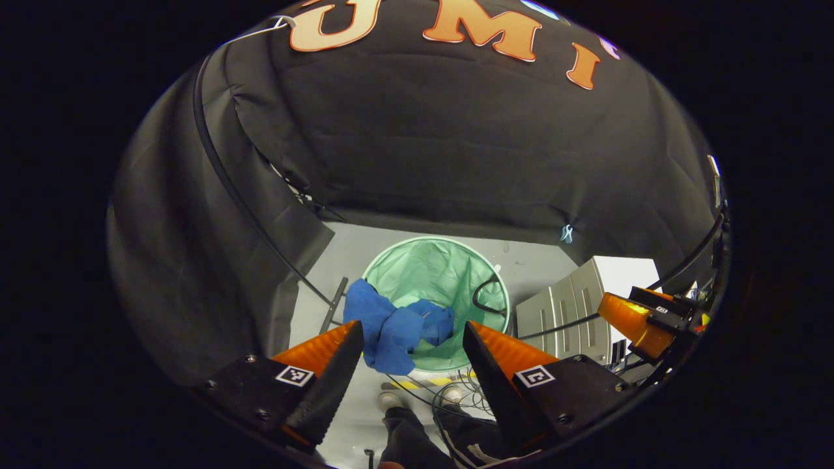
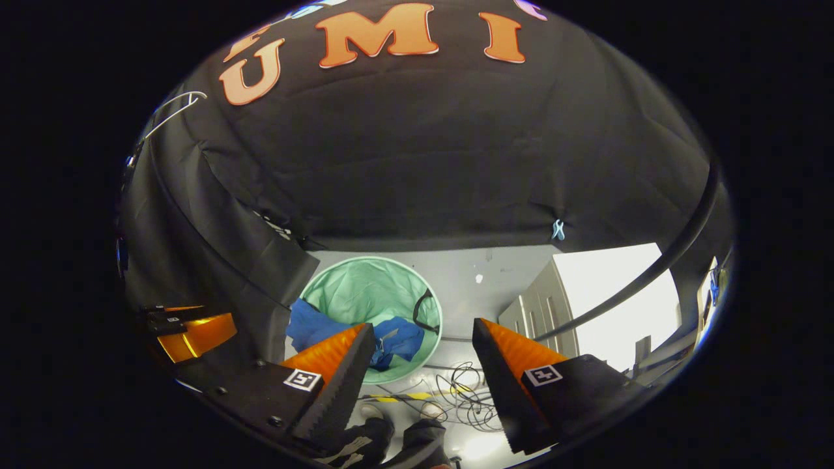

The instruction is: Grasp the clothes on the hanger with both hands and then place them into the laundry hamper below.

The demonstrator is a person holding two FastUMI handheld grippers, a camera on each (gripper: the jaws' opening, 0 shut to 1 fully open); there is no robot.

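Observation:
A blue garment (image 1: 391, 322) lies draped over the near rim of the round green laundry hamper (image 1: 449, 267) on the floor below, partly hanging outside it. My left gripper (image 1: 410, 365) is open high above it, with nothing between its fingers. In the right gripper view the same blue garment (image 2: 397, 339) hangs over the hamper (image 2: 365, 290) rim, and my right gripper (image 2: 423, 374) is open and empty above the floor. The right gripper (image 1: 635, 319) also shows at the right of the left gripper view; the left gripper (image 2: 195, 332) shows at the left of the right gripper view.
A grey drawer cabinet (image 1: 570, 306) stands right of the hamper. Loose cables (image 2: 459, 387) and yellow-black tape lie on the floor near it. A person's shoes and trouser legs (image 1: 417, 433) are below. A black handle (image 1: 485, 293) sits on the hamper's rim.

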